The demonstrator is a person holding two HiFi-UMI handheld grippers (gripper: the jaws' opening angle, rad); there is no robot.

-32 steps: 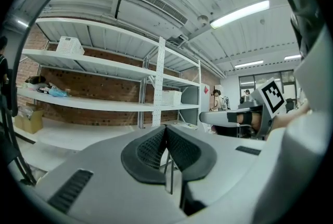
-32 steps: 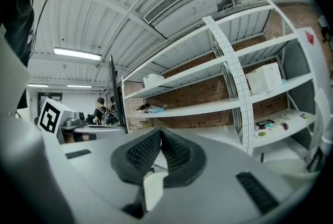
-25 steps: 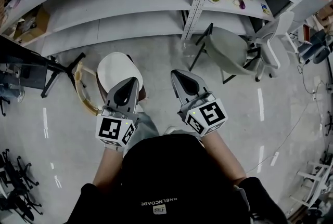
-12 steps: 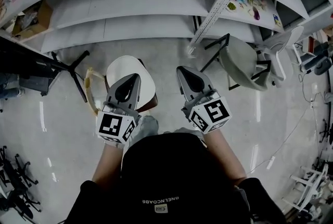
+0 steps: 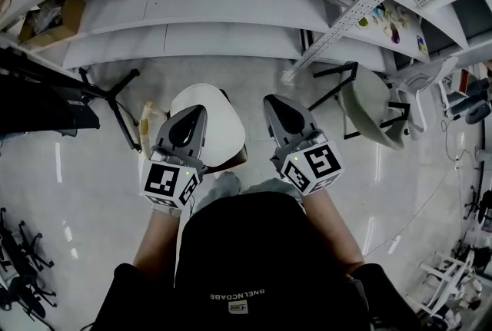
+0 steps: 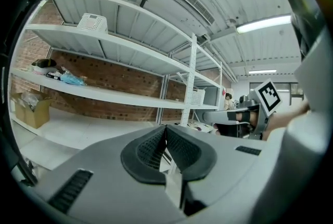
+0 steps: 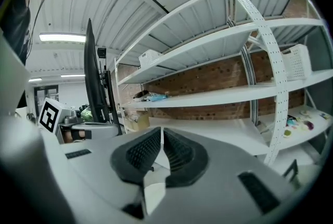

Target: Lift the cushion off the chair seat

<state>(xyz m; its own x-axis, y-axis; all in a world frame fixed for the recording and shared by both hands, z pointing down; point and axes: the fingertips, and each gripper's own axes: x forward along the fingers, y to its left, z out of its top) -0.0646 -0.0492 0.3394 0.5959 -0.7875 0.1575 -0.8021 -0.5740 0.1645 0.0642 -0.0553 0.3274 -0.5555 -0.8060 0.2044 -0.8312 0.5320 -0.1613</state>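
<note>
A round white cushion (image 5: 221, 128) lies on a low chair whose brown seat edge (image 5: 233, 161) shows beneath it, on the floor in front of me in the head view. My left gripper (image 5: 193, 113) hovers over the cushion's left part, jaws shut and empty. My right gripper (image 5: 277, 102) is held just right of the cushion, also shut with nothing in it. In the left gripper view the left gripper (image 6: 165, 137) points nearly level at the shelves; the right gripper (image 7: 161, 140) does the same in its own view. Neither gripper view shows the cushion.
Long white shelving (image 5: 231, 7) runs across ahead, with a perforated upright (image 5: 361, 7). A grey chair (image 5: 370, 105) stands to the right, a black tripod stand (image 5: 115, 103) and dark desk (image 5: 38, 99) to the left. A cardboard box (image 5: 48, 21) sits on a shelf.
Both grippers have travelled forward toward the shelves, staying shut. The cushioned chair now lies nearer, between and under the grippers, instead of off to the left.
</note>
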